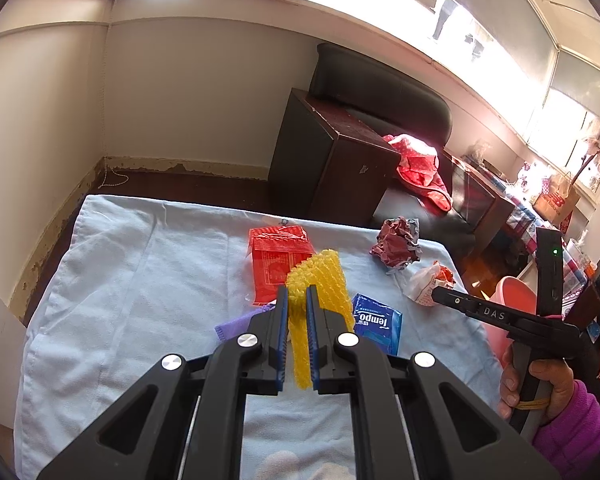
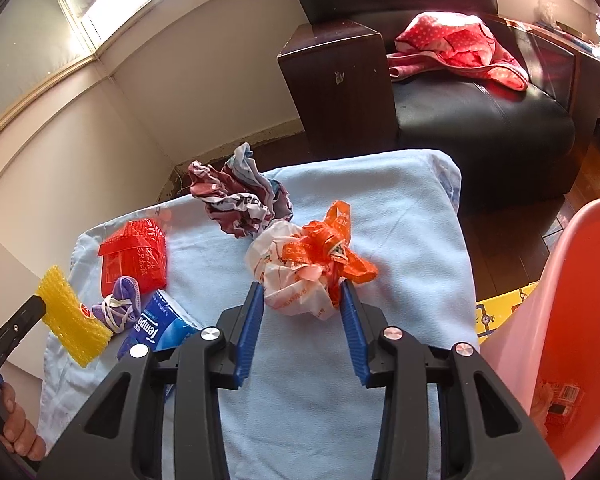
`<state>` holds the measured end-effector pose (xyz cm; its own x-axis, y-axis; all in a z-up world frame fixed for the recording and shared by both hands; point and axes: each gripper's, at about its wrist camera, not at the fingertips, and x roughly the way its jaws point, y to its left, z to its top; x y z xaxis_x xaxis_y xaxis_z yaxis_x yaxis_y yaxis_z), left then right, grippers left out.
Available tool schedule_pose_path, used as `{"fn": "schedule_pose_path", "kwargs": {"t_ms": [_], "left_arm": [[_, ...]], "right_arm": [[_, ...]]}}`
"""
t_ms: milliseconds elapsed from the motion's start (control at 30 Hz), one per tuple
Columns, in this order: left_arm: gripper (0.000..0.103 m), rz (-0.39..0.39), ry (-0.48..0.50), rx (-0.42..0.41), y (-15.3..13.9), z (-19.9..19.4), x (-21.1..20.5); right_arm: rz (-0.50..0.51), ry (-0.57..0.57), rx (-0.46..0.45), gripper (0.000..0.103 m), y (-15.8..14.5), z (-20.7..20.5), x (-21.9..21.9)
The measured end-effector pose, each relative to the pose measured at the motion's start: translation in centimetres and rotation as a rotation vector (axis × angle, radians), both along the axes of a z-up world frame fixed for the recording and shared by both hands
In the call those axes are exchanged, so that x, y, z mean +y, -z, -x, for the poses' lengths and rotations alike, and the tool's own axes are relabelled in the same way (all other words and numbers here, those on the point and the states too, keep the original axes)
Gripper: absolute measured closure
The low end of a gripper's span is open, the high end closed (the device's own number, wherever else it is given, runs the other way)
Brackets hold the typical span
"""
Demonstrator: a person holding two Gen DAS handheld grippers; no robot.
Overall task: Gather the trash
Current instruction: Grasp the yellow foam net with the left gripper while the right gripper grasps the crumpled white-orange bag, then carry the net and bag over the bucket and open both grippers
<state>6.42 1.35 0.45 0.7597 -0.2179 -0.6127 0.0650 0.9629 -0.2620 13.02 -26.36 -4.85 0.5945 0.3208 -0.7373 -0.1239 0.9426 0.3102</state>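
While my left tool (image 1: 297, 300) clamps the yellow mesh (image 1: 320, 280) at centre frame, my right tool (image 2: 302, 292) stands apart around the crumpled orange-and-white bag (image 2: 308, 260).

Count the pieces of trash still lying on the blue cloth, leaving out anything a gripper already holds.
5: red packet far left, purple mask beside the blue tissue pack, crumpled maroon paper at the far edge, orange-and-white bag between the right gripper's fingers. More may be hidden.
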Motion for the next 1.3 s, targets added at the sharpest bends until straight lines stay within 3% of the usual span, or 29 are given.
{"fn": "schedule_pose_path", "kwargs": {"t_ms": [433, 933, 1300], "left_arm": [[0.095, 0.005, 0.034, -0.059, -2.4, 2.9, -1.1], [0.095, -0.034, 0.109, -0.175, -7.2, 9.9, -4.1], [0.095, -0.007, 0.125, -0.202, -8.0, 12.0, -3.7]], "right_arm": [[-0.012, -0.010, -0.083, 0.067, -3.4, 6.9, -0.6], [-0.004, 0.023, -0.222, 0.067, -8.7, 16.5, -3.1], [0.011, 0.026, -0.262, 0.067, -10.3, 18.9, -2.9]]}}
